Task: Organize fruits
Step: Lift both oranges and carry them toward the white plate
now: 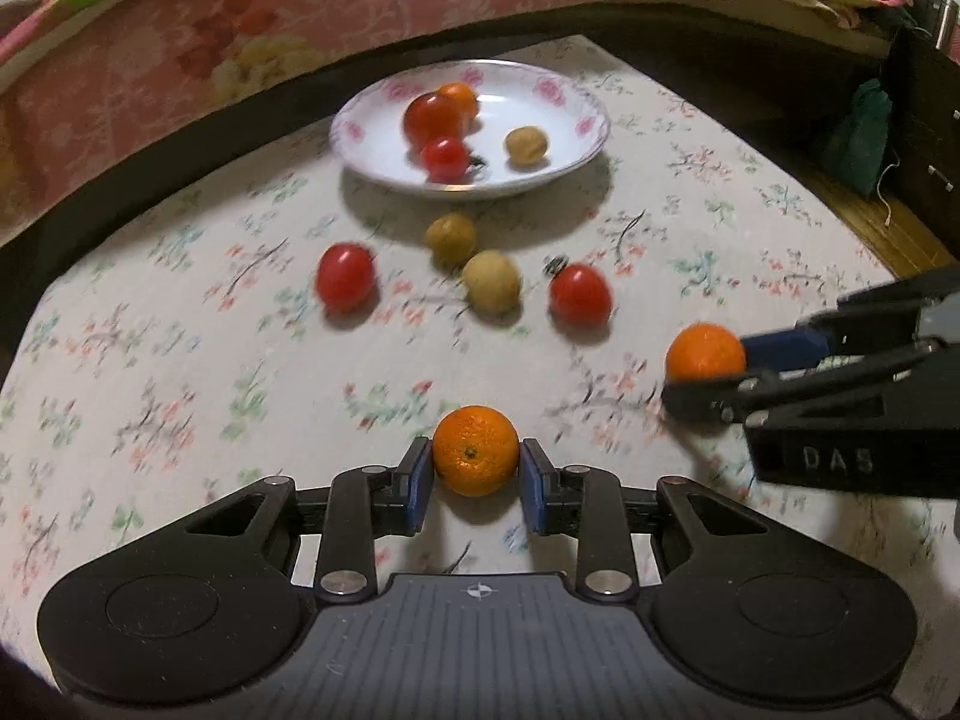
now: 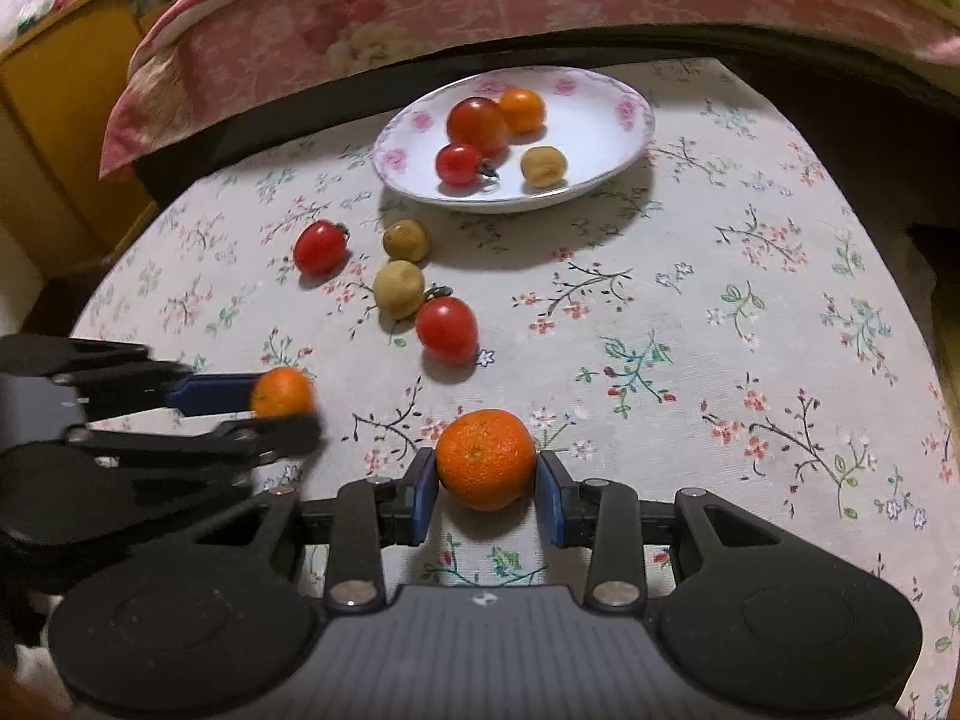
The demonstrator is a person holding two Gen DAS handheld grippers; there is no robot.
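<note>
My left gripper [image 1: 475,457] is shut on a small orange [image 1: 475,441] just above the floral tablecloth. My right gripper [image 2: 485,469] is shut on another small orange [image 2: 485,450] in the same way. Each wrist view shows the other gripper side-on with its orange: the right gripper [image 1: 708,373] at the right edge, the left gripper [image 2: 285,406] at the left edge. A white flowered plate [image 1: 540,97] [image 2: 591,138] at the far side holds two tomatoes, an orange and a walnut.
Between the grippers and the plate lie two tomatoes [image 2: 321,247] [image 2: 447,329] and two walnuts [image 2: 406,240] [image 2: 398,288]. A pink floral quilt [image 2: 480,6] lies behind the table. A dark cabinet [image 1: 924,108] stands at the right.
</note>
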